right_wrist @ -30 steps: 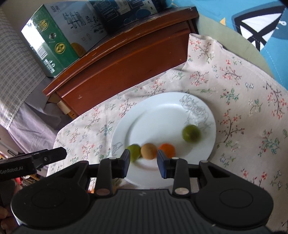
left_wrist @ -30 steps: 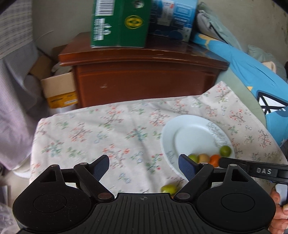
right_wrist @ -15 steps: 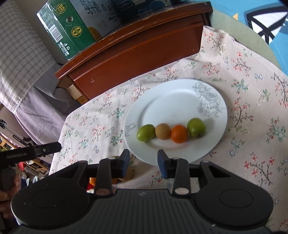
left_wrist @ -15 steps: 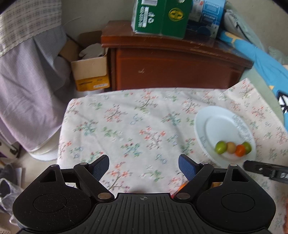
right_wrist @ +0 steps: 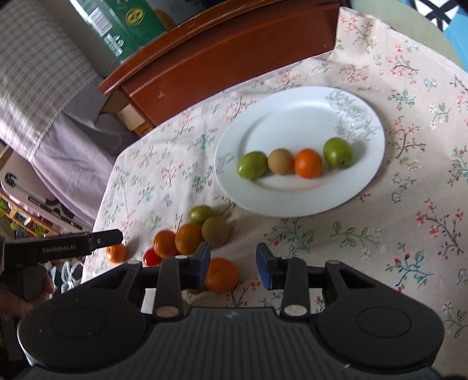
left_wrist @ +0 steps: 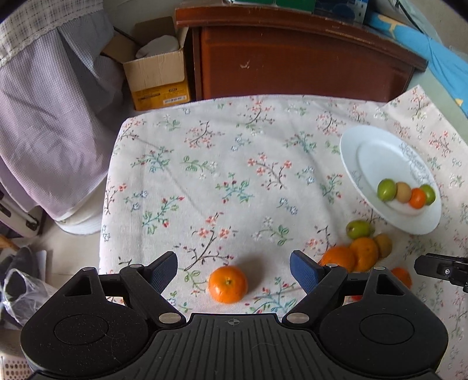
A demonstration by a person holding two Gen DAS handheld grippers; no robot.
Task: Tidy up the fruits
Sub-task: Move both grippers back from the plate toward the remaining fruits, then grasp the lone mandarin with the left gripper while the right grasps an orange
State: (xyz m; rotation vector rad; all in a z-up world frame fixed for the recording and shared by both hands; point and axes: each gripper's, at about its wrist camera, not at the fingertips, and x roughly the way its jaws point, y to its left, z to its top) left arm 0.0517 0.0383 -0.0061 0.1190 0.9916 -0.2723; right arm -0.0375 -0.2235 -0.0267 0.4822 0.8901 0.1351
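Pulling back since a moment ago, the left gripper (left_wrist: 233, 270) now hovers with jaws wide apart over a round, dimpled orange (left_wrist: 228, 283) newly in view on the floral cloth (left_wrist: 222, 163). At 2 o'clock, the glossy white plate (left_wrist: 377, 152) holds four small fruits in a row. The right gripper (right_wrist: 233, 264) is released, empty

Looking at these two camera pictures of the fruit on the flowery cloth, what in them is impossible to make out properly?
- Small red fruit, right wrist view: half hidden behind the right claw; its kind is unclear.
- Orange at the cloth's near edge, left wrist view: mostly covered by the left claw body.
- Green box on the cabinet, right wrist view: cut off by the top edge, print too small.
- Whatever lies under both claw bodies: unseen.
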